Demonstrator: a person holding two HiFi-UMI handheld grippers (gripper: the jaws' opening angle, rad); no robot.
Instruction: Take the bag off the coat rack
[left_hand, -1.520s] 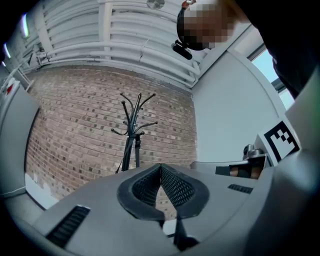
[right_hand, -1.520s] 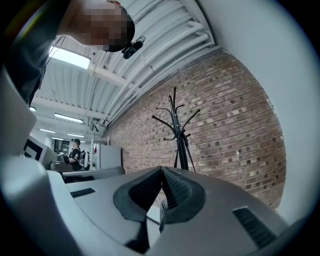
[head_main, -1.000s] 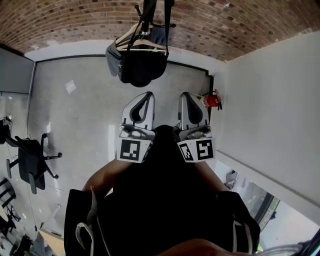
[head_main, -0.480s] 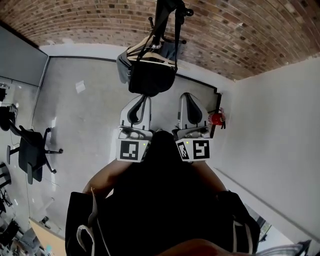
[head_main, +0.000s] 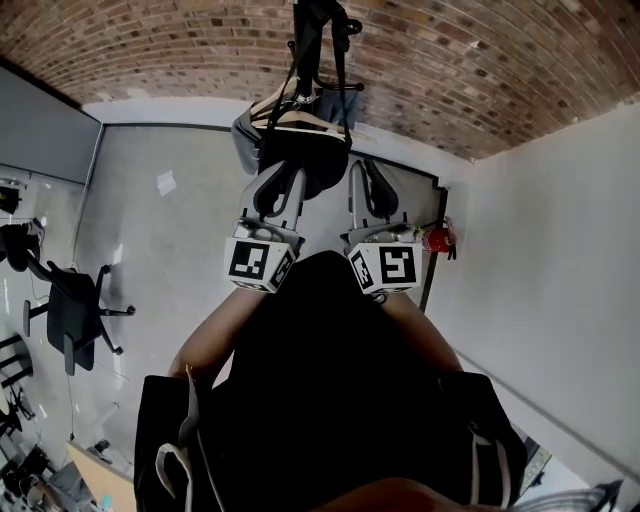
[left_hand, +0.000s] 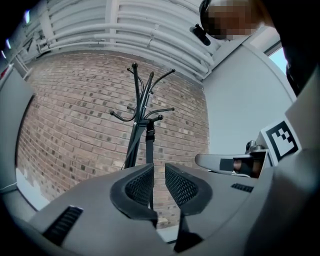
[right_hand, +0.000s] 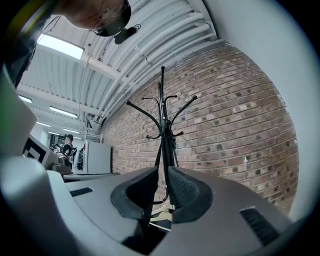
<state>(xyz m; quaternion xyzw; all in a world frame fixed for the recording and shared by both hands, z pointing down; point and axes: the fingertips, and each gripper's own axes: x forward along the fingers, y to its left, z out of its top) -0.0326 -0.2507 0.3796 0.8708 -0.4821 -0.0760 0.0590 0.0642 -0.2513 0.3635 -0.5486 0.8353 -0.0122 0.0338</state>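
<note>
Head view: bag (head_main: 315, 160) hangs on coat rack (head_main: 316, 25). Left gripper (head_main: 283, 178), jaws just opening and narrow, and right gripper (head_main: 367, 172), narrow, both empty; advise clamping strap (left_hand: 149, 145), lifting it off.

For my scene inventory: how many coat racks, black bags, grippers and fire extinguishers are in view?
Coat rack: 1
Black bag: 1
Grippers: 2, left gripper and right gripper
Fire extinguisher: 1
Total: 5

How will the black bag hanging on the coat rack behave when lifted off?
The black fabric bag hangs slack and rounded, so probably soft and floppy. Its long thin strap would likely let it swing. The slim black metal coat rack might wobble if the strap snags.
</note>
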